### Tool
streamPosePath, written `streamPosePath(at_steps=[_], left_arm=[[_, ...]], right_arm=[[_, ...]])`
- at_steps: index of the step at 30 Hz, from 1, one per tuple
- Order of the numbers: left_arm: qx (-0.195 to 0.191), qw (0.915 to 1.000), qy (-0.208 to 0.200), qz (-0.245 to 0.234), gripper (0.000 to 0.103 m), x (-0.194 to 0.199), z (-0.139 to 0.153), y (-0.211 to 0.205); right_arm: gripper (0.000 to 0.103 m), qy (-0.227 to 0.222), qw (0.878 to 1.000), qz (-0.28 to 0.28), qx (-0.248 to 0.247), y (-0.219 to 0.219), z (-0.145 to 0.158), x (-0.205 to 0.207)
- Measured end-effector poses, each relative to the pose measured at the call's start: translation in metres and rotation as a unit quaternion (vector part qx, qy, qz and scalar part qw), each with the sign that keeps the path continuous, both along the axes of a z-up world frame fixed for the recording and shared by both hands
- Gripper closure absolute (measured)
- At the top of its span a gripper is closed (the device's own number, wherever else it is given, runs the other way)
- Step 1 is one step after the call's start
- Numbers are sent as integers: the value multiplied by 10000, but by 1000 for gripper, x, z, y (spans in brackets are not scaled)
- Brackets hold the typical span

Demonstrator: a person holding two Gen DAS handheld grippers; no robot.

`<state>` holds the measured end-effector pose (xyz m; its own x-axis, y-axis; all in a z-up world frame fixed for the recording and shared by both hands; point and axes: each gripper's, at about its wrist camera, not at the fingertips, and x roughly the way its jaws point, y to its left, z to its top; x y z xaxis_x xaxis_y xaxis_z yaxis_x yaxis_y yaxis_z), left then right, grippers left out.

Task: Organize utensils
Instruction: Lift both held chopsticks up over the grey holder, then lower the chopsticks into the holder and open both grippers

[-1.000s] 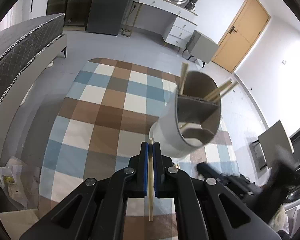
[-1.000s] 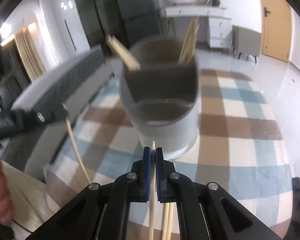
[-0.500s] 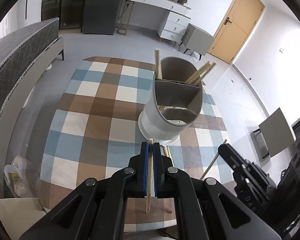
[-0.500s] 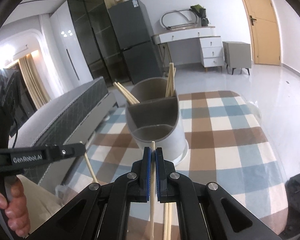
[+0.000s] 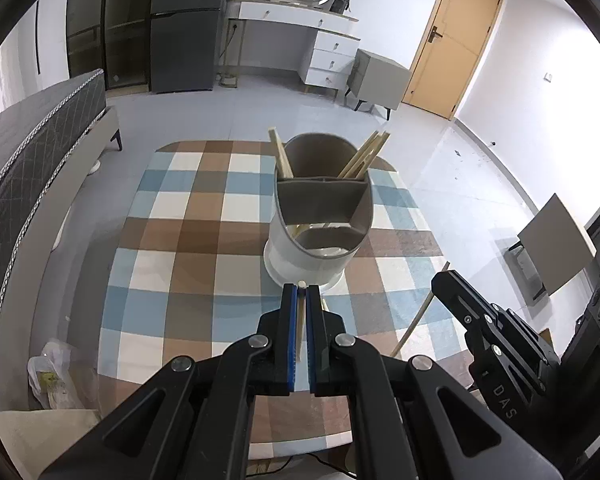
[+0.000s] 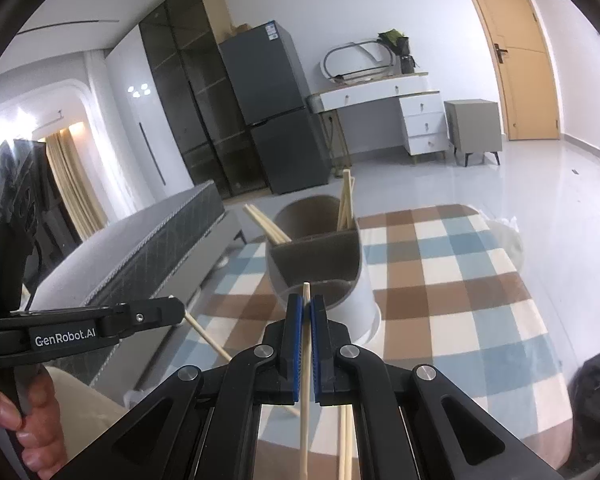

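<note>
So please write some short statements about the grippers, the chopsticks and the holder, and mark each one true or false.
1. The left gripper is shut on a chopstick. True.
2. The right gripper is empty. False: it is shut on a chopstick.
3. The holder lies on its side. False: it stands upright on the table.
4. Chopsticks lean in the holder's far compartment. True.
5. The holder has one undivided space. False: walls divide it into compartments.
</note>
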<state>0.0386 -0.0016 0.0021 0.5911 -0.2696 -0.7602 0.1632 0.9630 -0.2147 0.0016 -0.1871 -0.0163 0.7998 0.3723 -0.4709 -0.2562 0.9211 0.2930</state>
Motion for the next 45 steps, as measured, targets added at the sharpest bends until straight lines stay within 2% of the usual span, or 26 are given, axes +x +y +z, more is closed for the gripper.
streamPosePath(at_steps=[7, 14, 23, 31, 37, 42, 45], left_arm=[[-9, 9999, -125, -118, 103, 5, 10, -2], [-153, 9992, -308, -197, 103, 8, 30, 0], [-450, 9965, -609, -345, 103, 20, 73, 2], [-847, 9917, -894, -358, 103, 49, 120, 11], [-780, 9902, -1093, -393, 103, 76, 137, 8], [-590, 9918, -1069, -381, 103, 104, 132, 6], [-612, 9917, -1072, -356, 103, 121, 128, 9]], right_arm=[[100, -157, 9998, -114, 71, -6, 11, 1], [100, -530, 9985, -160, 26, -6, 34, 5], [100, -1073, 9940, -203, 61, -5, 84, 28], [100, -1664, 9853, -382, 59, 1, 132, 65], [100, -1763, 9830, -495, 150, 8, 143, 102], [99, -1742, 9835, -482, 127, 15, 137, 125], [99, -1674, 9846, -491, 119, 17, 127, 135]])
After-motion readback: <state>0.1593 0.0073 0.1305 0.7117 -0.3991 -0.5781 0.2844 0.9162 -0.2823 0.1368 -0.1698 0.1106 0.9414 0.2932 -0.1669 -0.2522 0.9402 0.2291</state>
